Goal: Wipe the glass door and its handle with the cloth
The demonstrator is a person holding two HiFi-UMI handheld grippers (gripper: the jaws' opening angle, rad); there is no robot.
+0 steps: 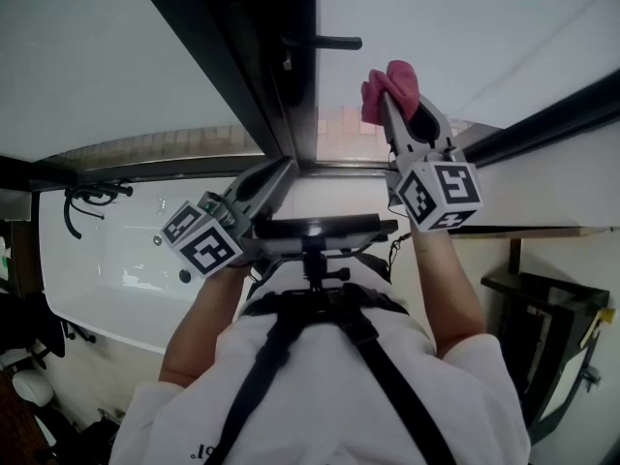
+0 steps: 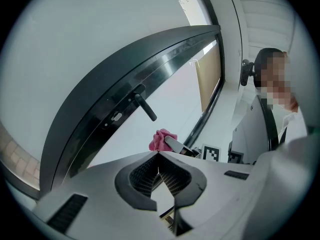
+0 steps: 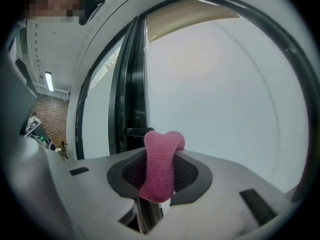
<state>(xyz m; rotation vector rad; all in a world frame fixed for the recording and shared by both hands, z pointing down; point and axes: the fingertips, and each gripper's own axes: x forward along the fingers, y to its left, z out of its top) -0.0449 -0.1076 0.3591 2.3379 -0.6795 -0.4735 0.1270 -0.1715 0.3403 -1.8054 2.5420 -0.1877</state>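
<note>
My right gripper is clamped on the pink cloth. In the right gripper view the cloth stands as a folded wad between the two jaws, its rounded top poking out past the tips and its lower end hanging down into the gap behind them. In the head view it sits in the upper middle of the frame, held up against the pale pane of the glass door. I think it is touching the glass, but from this angle I cannot be sure.

The dark lever handle juts out from the door's black frame, just left of and above the cloth. In the right gripper view the handle shows directly behind the cloth's left side.

My left gripper is lower and to the left in the head view, near the bottom of the frame, holding nothing. In its own view its jaws are pressed together at the tips. Beyond them, in the middle of that view, I see the handle sticking out from the frame, with the cloth below it and to its right.
</note>
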